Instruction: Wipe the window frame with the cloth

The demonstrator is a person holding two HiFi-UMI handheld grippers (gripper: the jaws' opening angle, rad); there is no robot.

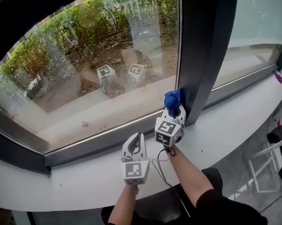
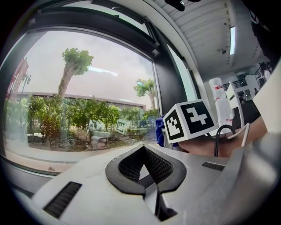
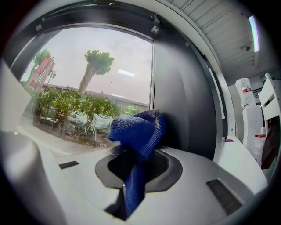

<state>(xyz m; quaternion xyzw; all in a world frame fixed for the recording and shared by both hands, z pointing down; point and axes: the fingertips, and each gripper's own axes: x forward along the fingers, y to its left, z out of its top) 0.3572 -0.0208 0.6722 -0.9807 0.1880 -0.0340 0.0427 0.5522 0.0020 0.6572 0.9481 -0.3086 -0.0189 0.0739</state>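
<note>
Your R gripper, mid-frame, is clamped on the blue cloth. The cloth's bunched end sits against the base of the dark frame post, right of center. Your L gripper, lower center, has jaws together w/ nothing between them. It's over the white sill, just beside the R gripper.
</note>
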